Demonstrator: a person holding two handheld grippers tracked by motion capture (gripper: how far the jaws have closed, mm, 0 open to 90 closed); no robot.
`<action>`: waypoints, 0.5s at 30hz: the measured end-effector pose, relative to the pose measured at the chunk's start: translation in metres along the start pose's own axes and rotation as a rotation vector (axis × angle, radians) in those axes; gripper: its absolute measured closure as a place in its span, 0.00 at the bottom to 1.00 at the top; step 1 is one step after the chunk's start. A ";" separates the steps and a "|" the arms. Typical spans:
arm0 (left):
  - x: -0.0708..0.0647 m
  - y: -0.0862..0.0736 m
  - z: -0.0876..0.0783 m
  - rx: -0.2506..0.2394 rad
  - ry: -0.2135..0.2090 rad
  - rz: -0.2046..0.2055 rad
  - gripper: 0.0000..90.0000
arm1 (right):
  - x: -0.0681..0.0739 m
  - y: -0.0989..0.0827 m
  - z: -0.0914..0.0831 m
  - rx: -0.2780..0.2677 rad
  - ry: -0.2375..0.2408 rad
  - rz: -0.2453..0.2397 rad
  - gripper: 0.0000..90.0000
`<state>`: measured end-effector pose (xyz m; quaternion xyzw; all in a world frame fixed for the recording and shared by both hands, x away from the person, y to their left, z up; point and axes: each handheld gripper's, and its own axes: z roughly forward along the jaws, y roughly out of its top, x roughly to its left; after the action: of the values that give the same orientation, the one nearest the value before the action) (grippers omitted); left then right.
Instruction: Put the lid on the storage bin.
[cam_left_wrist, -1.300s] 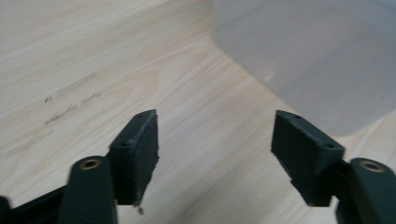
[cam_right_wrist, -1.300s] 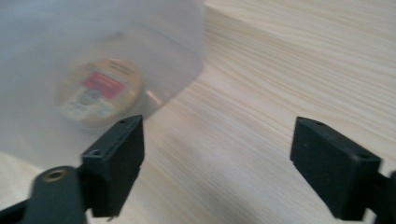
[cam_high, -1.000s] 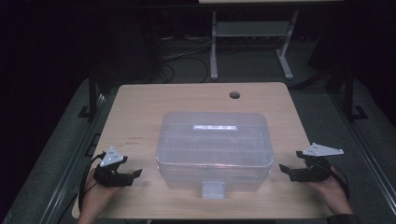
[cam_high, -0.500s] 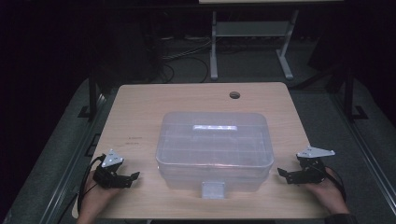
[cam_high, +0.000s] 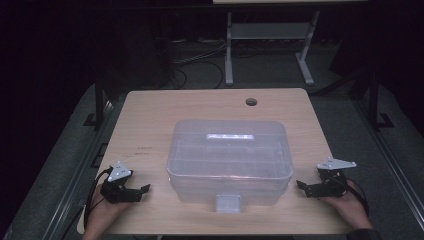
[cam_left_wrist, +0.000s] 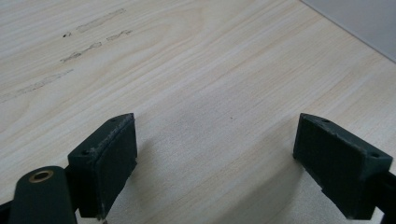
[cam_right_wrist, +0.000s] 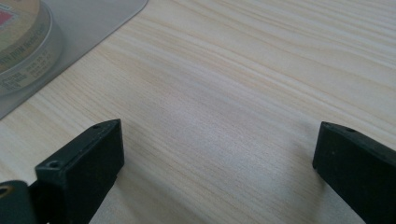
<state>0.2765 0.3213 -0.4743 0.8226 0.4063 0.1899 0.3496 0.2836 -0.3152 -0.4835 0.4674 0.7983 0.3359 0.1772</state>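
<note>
left gripper (cam_high: 142, 189): jaws apart, empty, low over table (cam_high: 150, 120) | right gripper (cam_high: 301, 186): jaws apart, empty | bin (cam_high: 230, 157): lidded, between them

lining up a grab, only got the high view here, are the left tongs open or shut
Observer: Open. The left gripper view shows the left tongs spread wide over bare table, nothing between them.
Operator: and the right ones
Observer: The right tongs are open too, over bare wood.
Operator: anything inside the plastic bin
Observer: The right gripper view shows a round labelled container through the clear plastic storage bin.
</note>
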 end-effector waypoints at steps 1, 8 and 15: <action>0.001 0.000 0.000 0.003 -0.004 -0.002 0.14 | 0.000 0.000 0.000 0.001 0.000 0.001 0.02; 0.002 0.000 0.001 0.006 -0.013 -0.013 0.14 | 0.000 0.000 0.000 0.001 0.002 -0.001 0.02; 0.002 0.000 0.001 0.005 -0.014 -0.014 0.14 | 0.000 0.000 0.000 0.000 0.002 -0.001 0.02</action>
<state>0.2781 0.3228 -0.4747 0.8219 0.4102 0.1807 0.3514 0.2837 -0.3155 -0.4837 0.4668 0.7987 0.3360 0.1766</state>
